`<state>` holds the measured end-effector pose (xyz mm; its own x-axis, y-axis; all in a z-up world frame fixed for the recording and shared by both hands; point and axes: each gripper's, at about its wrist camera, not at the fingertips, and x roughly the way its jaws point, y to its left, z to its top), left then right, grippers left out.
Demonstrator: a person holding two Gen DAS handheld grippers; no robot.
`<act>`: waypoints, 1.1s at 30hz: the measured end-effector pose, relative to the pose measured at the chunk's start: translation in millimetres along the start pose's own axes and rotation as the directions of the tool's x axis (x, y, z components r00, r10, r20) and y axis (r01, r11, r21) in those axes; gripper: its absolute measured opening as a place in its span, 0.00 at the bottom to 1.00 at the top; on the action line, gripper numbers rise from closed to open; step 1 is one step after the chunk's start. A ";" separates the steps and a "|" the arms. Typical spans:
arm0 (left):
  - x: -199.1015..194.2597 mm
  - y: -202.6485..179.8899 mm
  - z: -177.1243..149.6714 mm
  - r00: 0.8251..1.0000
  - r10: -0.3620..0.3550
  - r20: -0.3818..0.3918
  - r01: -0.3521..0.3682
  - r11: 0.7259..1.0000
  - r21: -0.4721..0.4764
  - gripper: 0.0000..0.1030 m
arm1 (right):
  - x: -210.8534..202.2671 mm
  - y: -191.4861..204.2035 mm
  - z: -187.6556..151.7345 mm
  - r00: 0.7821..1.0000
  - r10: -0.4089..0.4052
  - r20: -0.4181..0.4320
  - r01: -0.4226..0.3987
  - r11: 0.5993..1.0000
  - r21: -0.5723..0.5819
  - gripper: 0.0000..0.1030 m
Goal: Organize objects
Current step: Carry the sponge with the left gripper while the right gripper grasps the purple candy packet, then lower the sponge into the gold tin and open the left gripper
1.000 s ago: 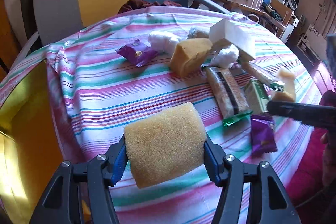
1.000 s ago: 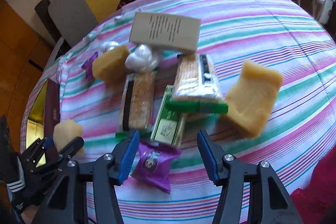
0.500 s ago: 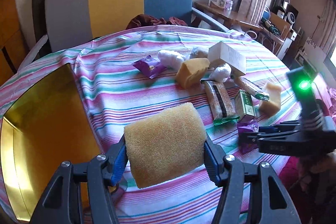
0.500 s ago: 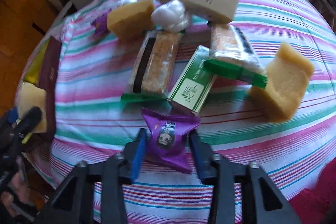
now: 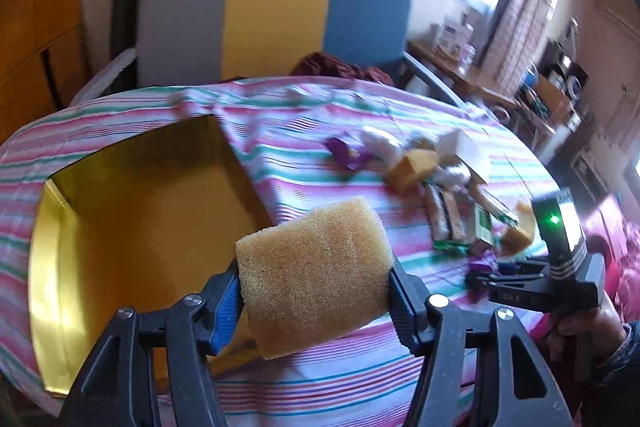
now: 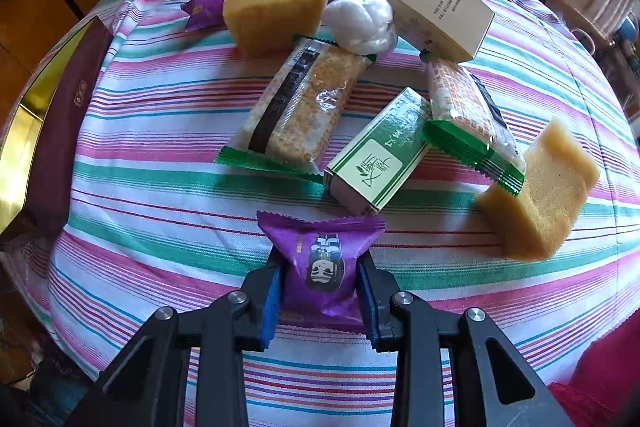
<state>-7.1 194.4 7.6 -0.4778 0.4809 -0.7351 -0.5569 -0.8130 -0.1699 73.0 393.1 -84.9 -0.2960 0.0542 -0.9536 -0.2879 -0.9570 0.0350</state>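
The right gripper (image 6: 320,301) is clamped tight on a purple snack packet (image 6: 322,259), lying on the striped tablecloth (image 6: 160,187) just this side of the green box (image 6: 378,155); two cracker packs (image 6: 304,107) flank that box, a sponge (image 6: 276,15) beyond; the left gripper (image 5: 314,291) holds a yellow sponge (image 5: 316,275) between half-spread jaws, beside the gold tray (image 5: 120,187).

Purple snack packet (image 6: 320,263), yellow sponge (image 5: 314,277), gold box (image 5: 132,211), pink-green-white striped tablecloth (image 6: 160,131)

Right tool (image 5: 486,273) body: "DAS"; other print unreadable.
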 end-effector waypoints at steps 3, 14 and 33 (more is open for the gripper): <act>-9.5 33.4 -0.8 0.999 0.041 0.013 -0.041 0.997 -0.059 0.61 | 2.0 1.9 0.3 1.000 -0.001 0.002 0.001 1.000 -0.002 0.33; 4.4 168.3 17.5 0.968 0.247 -0.041 -0.250 0.943 -0.219 0.61 | 7.4 15.8 4.9 0.999 -0.039 0.022 0.039 0.998 -0.043 0.33; 94.6 248.9 61.8 0.915 0.364 -0.176 -0.392 0.904 -0.171 0.82 | 22.7 38.0 30.7 0.998 -0.045 0.039 0.048 0.997 -0.062 0.33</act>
<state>-232.9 57.8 -63.6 -0.5203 0.0868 -0.8495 -0.2003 -0.9795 0.0225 27.4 366.7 -96.0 -0.3175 0.1085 -0.9420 -0.2445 -0.9692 -0.0292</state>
